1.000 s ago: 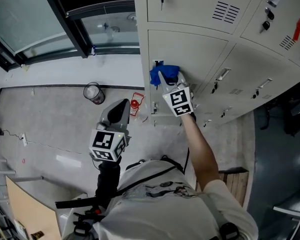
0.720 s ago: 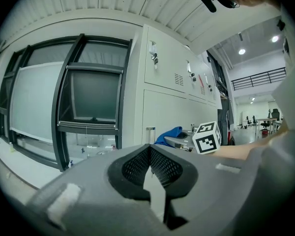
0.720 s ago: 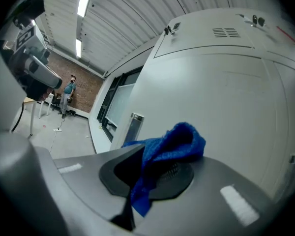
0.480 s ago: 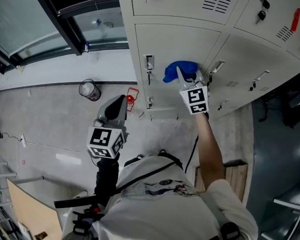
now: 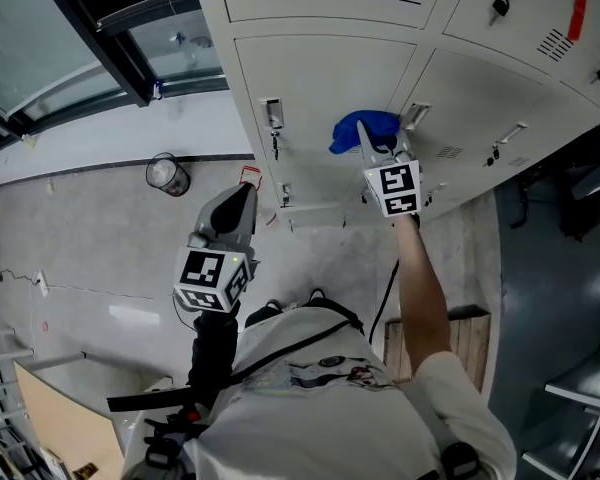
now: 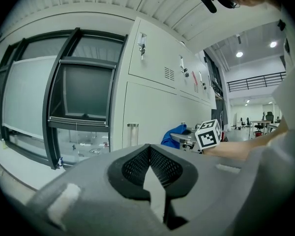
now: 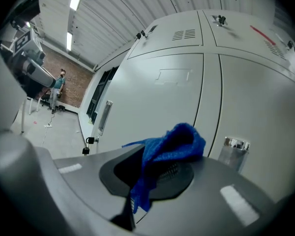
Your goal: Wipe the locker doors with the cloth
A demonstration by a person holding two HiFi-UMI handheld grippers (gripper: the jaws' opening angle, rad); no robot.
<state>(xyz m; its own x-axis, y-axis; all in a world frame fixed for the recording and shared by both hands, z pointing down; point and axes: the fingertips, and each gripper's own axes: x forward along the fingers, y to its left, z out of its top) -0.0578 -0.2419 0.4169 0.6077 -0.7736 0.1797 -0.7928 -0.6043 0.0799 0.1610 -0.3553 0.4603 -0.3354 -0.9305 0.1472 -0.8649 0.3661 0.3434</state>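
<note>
Right hand-held gripper (image 5: 364, 140): jaws clamped down on the blue cloth (image 7: 171, 142), with nothing else in them. The wad bunches ahead of the tips and a tail hangs back through the jaw gap.

The cloth sits straight ahead of the right gripper, up against the locker door (image 5: 315, 78) at its right edge. That is just beside the seam with the next door (image 5: 480, 98) and near that door's handle (image 5: 415, 116). It looks like contact, but we can't confirm pressure from these views.

Most of the door face lies to the left of the cloth, running toward the latch strip (image 5: 271, 115). We judge the next stroke goes left across the panel, or continues right over the seam.

Left hand-held gripper (image 6: 150, 165): jaws closed together and empty. It is held low, well apart from the lockers and pointing roughly at them.

The right arm is the only one in reach, so wiping stays on the right. Watch for the handle snagging the cloth.
</note>
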